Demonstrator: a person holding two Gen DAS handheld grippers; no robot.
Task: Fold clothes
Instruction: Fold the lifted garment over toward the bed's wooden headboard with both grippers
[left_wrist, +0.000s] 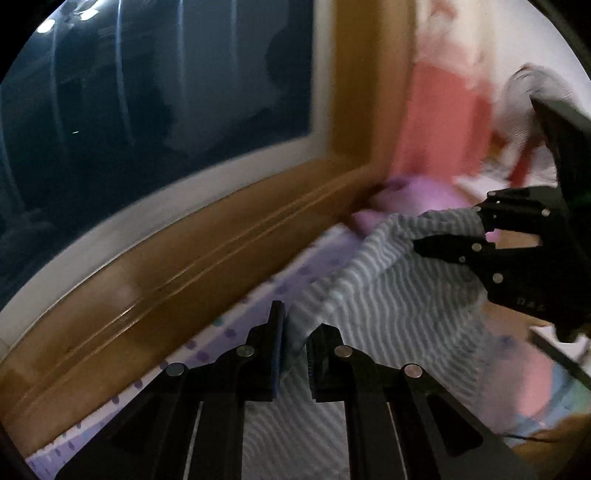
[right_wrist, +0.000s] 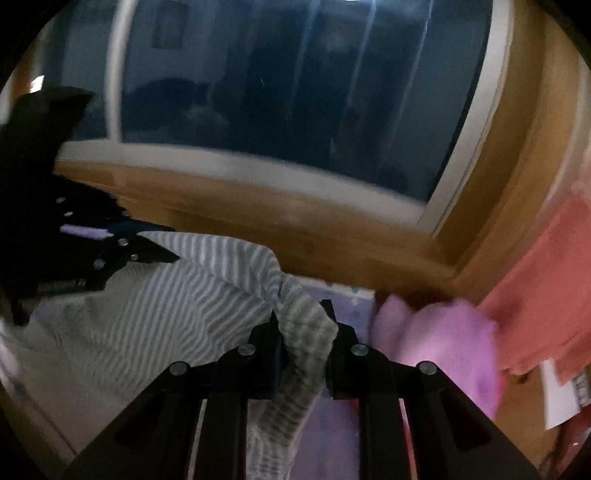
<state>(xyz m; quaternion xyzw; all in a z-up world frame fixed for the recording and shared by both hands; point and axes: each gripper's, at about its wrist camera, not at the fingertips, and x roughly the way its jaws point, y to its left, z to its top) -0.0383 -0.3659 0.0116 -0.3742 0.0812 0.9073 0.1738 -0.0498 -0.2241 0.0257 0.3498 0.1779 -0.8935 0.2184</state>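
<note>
Left wrist view: I have left gripper (left_wrist: 295, 347) and right gripper (right_wrist: 304, 339) each clamped narrowly on the striped garment (left_wrist: 388, 295); its thin edge may slip out under tension.

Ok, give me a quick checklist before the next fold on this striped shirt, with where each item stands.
1. Left gripper shut on the striped shirt: ok.
2. Right gripper shut on the shirt's bunched edge: ok.
3. Shirt spread between the two grippers: ok, it spans both.
4. Shirt hanging smooth, no bunching: not ok, it is gathered at the right gripper.
5. Purple cloth apart from the shirt: cannot tell, the pictures are blurred.
6. Free space on the dotted sheet to lay it down: cannot tell.
</note>
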